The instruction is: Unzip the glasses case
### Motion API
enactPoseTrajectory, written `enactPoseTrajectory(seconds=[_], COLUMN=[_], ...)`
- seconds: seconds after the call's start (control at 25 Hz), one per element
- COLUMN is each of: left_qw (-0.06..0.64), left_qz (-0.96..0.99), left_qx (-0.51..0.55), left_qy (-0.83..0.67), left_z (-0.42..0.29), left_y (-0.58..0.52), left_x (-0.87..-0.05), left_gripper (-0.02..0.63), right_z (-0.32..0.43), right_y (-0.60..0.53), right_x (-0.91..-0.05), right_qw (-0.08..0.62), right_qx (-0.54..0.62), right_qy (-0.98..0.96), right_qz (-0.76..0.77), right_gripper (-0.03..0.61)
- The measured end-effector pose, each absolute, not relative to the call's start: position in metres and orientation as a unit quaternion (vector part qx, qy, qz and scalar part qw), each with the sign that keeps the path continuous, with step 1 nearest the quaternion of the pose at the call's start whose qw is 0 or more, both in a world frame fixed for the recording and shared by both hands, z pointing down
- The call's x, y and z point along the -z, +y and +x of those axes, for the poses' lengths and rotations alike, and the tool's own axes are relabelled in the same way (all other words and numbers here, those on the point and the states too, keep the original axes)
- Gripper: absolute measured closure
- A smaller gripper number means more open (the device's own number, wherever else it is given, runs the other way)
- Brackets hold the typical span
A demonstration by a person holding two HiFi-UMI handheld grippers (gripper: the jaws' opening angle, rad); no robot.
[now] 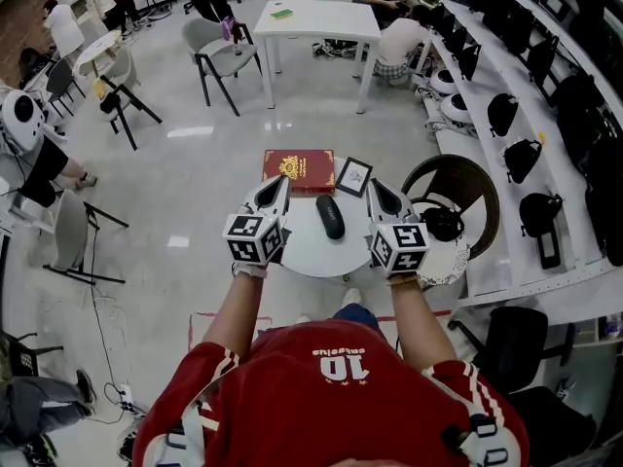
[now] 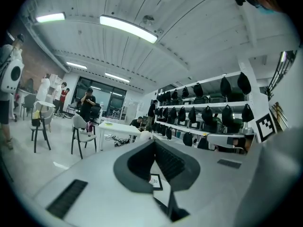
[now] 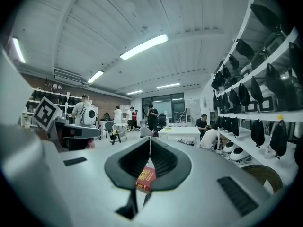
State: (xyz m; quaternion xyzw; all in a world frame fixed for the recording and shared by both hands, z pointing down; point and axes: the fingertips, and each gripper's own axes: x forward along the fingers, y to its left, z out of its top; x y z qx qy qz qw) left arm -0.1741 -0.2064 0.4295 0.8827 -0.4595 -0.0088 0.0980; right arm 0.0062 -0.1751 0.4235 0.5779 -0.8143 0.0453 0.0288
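Observation:
The black glasses case point(image 1: 330, 216) lies closed on a small round white table point(image 1: 310, 253), and neither gripper touches it. My left gripper point(image 1: 278, 183) is held level to the left of the case, jaws shut and empty. My right gripper point(image 1: 374, 186) is held to the right of it, also shut with nothing in it. In the left gripper view the dark pads point(image 2: 166, 161) meet at the left gripper point(image 2: 154, 144), with a framed marker card point(image 2: 155, 181) showing below them. In the right gripper view the right gripper point(image 3: 150, 141) is closed, and a red book point(image 3: 146, 178) shows below it.
The red book point(image 1: 298, 169) and the marker card point(image 1: 352, 176) lie at the table's far edge. A round dark chair point(image 1: 454, 195) holding black gear stands at the right, beside long shelves of black bags point(image 1: 526, 154). A white table point(image 1: 316, 19), chairs and several people are farther off.

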Motion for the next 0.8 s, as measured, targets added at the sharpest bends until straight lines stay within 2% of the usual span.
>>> enactPoseTrajectory(seconds=[0.8], left_qw=[0.1], left_qz=[0.883], left_qx=[0.003], left_qy=[-0.459], left_z=[-0.192], left_y=[-0.191], left_x=[-0.431], left_gripper=[0.606], right_z=[-0.012], right_y=[-0.164], right_x=[-0.422], right_qw=[0.034], right_qx=[-0.041], right_qy=[-0.812], right_qz=[0.581], right_gripper=[0.561])
